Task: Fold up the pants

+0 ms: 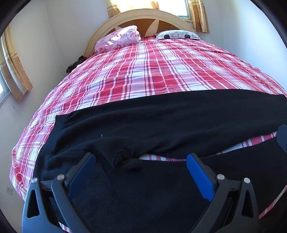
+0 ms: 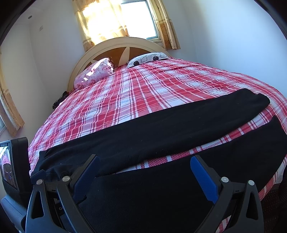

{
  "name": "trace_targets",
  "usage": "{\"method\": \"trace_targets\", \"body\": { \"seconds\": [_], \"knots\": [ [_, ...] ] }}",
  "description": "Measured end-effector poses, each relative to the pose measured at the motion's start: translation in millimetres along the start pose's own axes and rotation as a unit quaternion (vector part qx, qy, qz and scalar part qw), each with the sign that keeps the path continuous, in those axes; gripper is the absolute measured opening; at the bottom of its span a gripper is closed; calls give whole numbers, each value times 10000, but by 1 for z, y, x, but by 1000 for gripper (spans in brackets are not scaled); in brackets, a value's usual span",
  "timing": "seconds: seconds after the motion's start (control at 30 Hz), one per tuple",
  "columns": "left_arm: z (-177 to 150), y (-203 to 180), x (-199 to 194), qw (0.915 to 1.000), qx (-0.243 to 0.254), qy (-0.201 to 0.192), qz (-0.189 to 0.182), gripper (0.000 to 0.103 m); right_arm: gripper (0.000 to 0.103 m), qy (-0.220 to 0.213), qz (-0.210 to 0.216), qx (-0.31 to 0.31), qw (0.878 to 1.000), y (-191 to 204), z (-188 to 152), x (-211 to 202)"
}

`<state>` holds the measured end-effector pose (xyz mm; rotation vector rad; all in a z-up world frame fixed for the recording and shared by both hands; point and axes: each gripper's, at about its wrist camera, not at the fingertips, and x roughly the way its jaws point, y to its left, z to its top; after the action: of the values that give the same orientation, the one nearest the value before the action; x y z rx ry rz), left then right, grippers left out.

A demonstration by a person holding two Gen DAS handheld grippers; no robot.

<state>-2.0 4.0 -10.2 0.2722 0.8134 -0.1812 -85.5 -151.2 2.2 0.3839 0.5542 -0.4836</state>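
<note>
Black pants (image 1: 143, 121) lie spread flat across the near end of a bed, waist at the left, two legs running right with a strip of sheet between them. My left gripper (image 1: 140, 161) is open over the crotch area, near leg below it, holding nothing. The pants also show in the right wrist view (image 2: 152, 136), with the far leg's hem at the right. My right gripper (image 2: 145, 163) is open above the near leg, close to the gap between the legs, holding nothing. The right gripper's finger shows at the left wrist view's right edge (image 1: 282, 136).
The bed has a red and white plaid sheet (image 1: 143, 68). A pink pillow (image 1: 120, 38) and a patterned pillow (image 1: 177, 35) lie by the headboard (image 1: 143, 16). Curtained windows are behind and to the left. The left gripper's body (image 2: 14, 164) sits at the right wrist view's left edge.
</note>
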Motion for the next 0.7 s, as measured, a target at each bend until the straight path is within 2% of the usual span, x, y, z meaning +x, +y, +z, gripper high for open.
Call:
{"method": "trace_targets", "body": {
  "seconds": [0.17, 0.3, 0.37, 0.47, 0.6, 0.63, 0.67, 0.7],
  "knots": [
    [-1, 4, 2, 10000, 25, 27, -67, 103, 102, 24, 1, -47, 10000, 1, 1, 3],
    [-2, 26, 8, 9999, -3, 55, -117, 103, 102, 66, 145, -281, 9995, 6, 5, 7],
    [1, 44, 12, 9999, -90, 53, 14, 103, 102, 172, 337, -494, 9981, 12, 11, 14],
    [10, 85, 21, 9983, -479, 71, 312, 103, 102, 425, 759, -831, 9927, 27, 25, 31],
    [18, 127, 38, 9935, -941, 234, 592, 103, 100, 940, 1463, -1442, 9742, 68, 46, 72],
    [18, 132, 42, 9924, -1006, 281, 652, 103, 98, 1041, 1577, -1581, 9692, 80, 50, 84],
    [18, 138, 46, 9912, -1072, 331, 706, 103, 85, 1146, 1726, -1731, 9629, 94, 54, 98],
    [17, 145, 51, 9897, -1158, 384, 743, 103, 68, 1242, 1848, -1845, 9573, 106, 58, 110]
  ]
}}
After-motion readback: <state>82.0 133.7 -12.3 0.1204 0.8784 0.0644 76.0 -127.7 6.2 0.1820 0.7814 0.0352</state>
